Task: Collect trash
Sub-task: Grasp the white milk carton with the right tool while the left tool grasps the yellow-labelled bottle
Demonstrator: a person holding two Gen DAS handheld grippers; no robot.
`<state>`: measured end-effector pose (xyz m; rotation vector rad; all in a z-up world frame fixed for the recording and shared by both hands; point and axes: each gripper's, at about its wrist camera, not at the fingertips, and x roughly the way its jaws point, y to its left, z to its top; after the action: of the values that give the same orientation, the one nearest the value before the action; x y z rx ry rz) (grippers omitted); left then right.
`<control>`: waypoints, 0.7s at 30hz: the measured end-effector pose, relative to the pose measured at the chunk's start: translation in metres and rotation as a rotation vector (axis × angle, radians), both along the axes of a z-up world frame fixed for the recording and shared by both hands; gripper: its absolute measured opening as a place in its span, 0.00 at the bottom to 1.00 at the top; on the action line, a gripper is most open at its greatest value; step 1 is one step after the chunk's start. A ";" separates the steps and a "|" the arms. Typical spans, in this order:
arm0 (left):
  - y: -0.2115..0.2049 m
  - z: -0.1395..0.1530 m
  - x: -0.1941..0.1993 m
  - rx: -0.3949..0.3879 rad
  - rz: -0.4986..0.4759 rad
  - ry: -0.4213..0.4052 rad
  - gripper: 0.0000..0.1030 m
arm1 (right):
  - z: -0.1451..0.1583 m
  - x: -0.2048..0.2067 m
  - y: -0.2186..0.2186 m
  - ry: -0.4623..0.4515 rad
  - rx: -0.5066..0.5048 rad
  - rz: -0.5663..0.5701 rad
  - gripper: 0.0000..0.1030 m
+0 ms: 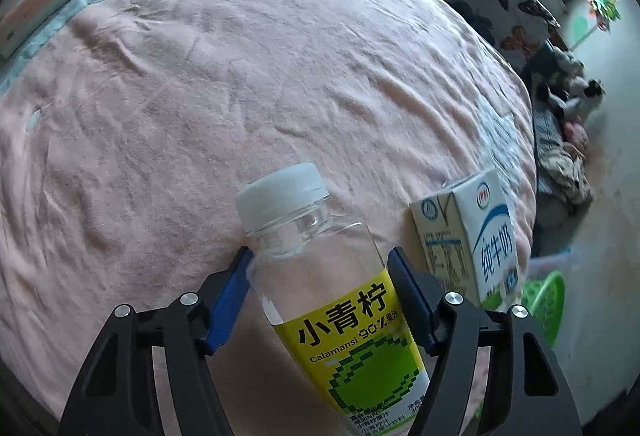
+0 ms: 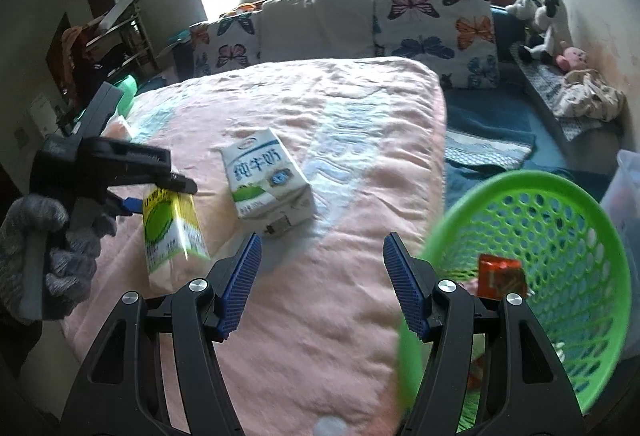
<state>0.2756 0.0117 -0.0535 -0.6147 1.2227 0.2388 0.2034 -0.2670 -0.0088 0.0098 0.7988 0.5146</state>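
Note:
My left gripper [image 1: 320,268] is shut on a clear plastic bottle [image 1: 340,300] with a white cap and a yellow-green label, held above the pink bed cover [image 1: 220,75]. The same bottle [image 2: 172,232] and left gripper [image 2: 160,191] show blurred at the left of the right wrist view. A white and blue milk carton [image 1: 476,240] lies on the bed just right of the bottle; it also shows in the right wrist view [image 2: 268,179]. My right gripper [image 2: 322,256] is open and empty, over the bed beside a green mesh basket [image 2: 560,220] that holds an orange wrapper [image 2: 502,276].
A tissue pack [image 1: 44,3] lies at the far left of the bed. Butterfly pillows [image 2: 436,31] line the headboard under the window. Stuffed toys [image 2: 540,23] and clothes sit on a bench at the right. A shelf [image 2: 116,35] stands at the left wall.

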 end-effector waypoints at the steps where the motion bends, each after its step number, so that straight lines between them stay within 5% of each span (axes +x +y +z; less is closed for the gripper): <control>1: 0.003 0.002 -0.002 -0.003 -0.016 0.000 0.64 | 0.000 0.004 0.005 0.006 0.007 0.016 0.62; 21: 0.033 0.044 -0.025 0.105 -0.243 -0.126 0.62 | -0.016 0.082 0.115 0.014 -0.148 0.252 0.63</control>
<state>0.2509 0.0444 -0.0096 -0.3803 1.1429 0.0580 0.2855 -0.1516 -0.0253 -0.2270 0.8549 0.6925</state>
